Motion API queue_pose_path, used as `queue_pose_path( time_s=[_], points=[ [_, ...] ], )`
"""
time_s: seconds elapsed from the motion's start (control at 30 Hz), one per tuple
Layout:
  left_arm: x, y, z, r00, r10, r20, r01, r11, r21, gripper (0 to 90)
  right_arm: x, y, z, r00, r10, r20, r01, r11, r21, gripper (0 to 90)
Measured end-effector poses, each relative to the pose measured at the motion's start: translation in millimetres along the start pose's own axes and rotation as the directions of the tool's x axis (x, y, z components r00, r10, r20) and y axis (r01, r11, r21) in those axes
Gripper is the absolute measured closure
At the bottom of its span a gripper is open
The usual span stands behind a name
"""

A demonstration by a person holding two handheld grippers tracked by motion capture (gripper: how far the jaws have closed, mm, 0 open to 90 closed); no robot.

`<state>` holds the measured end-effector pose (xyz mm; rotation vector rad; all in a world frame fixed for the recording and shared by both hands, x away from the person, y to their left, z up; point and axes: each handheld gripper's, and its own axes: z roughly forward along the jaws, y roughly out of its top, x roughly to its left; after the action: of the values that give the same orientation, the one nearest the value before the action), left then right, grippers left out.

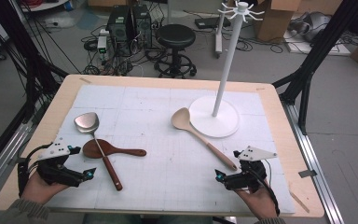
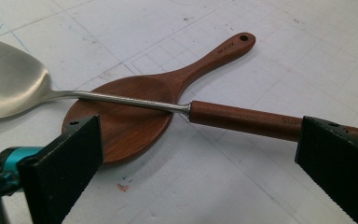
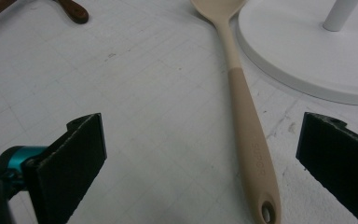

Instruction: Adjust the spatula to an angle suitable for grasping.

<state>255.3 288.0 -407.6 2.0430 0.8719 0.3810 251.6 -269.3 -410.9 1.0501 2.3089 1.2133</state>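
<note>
The left gripper [image 2: 196, 154] has its jaws wide apart, holding nothing, near the metal spatula with the brown wooden handle [image 2: 242, 119]. That spatula lies across the dark wooden rice paddle [image 2: 135, 116]. The right gripper [image 3: 200, 158] is also wide apart and empty, and the long beige spoon [image 3: 249, 140] lies on the white mat [image 3: 144, 93] between its jaws.

Wooden rice paddle [image 2: 130, 112]: dark reddish-brown. Spatula [image 2: 9, 79]: silver metal blade, brown wooden handle. Spoon [image 3: 244, 126]: pale beige throughout. Hanging stand [image 1: 216, 119]: white. Mat [image 1: 168, 154]: white with a faint grey grid. Table [image 1: 279, 100]: light wood. Both grippers' jaw pads: black, with teal fittings.
</note>
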Motion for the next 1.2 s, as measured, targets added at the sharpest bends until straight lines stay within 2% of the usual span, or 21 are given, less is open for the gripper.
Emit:
queue_pose_path(
  time_s=[1.07, 1.2],
  points=[
    [-1.0, 0.7, 3.7, 0.9999, 0.009, 0.008, -0.01, 0.9998, 0.018, 1.8, -1.0, -0.2, 2.5, 1.0, 0.006, -0.007, -0.006, 1.0, 0.0, 0.4],
    [-1.5, 0.8, 4.0, 0.9997, 0.017, 0.017, -0.017, 0.9996, 0.024, 4.3, -0.6, 0.0, 2.5, 1.0, 0.005, -0.008, -0.005, 1.0, 0.002, 0.4]
  ],
)
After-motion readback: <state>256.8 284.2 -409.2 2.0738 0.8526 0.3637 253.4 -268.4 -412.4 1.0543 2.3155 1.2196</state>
